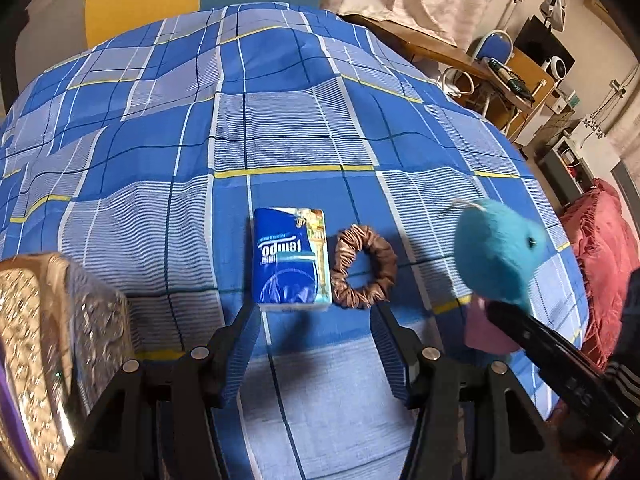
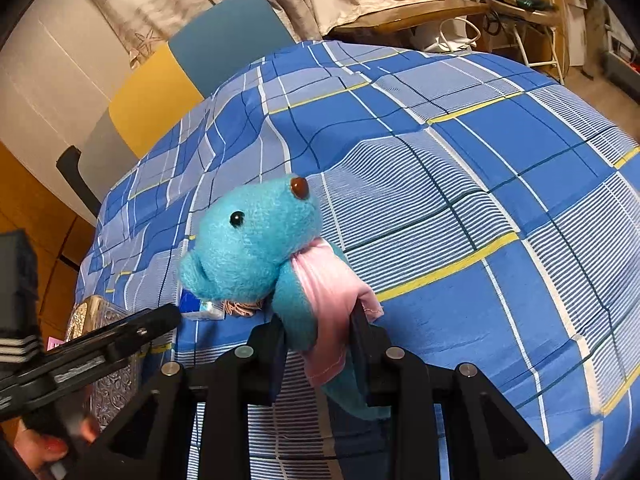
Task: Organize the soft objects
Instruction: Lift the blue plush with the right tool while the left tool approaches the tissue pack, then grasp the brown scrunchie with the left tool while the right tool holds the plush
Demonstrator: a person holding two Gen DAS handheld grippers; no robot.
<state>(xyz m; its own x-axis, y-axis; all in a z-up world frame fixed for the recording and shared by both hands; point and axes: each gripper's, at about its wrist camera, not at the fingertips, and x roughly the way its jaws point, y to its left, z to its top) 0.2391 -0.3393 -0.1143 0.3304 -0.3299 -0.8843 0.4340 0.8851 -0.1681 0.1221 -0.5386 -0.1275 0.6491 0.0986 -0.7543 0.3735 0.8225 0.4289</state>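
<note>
My right gripper is shut on a blue plush toy with a pink scarf and holds it above the bed; the toy also shows in the left wrist view. My left gripper is open and empty, just in front of a blue tissue pack and a brown scrunchie that lie side by side on the blue checked bedsheet. The pack's corner and part of the scrunchie peek out under the toy in the right wrist view.
A clear patterned container stands at the left, also in the right wrist view. A red cushion lies at the bed's right edge. A chair and desk stand beyond the bed.
</note>
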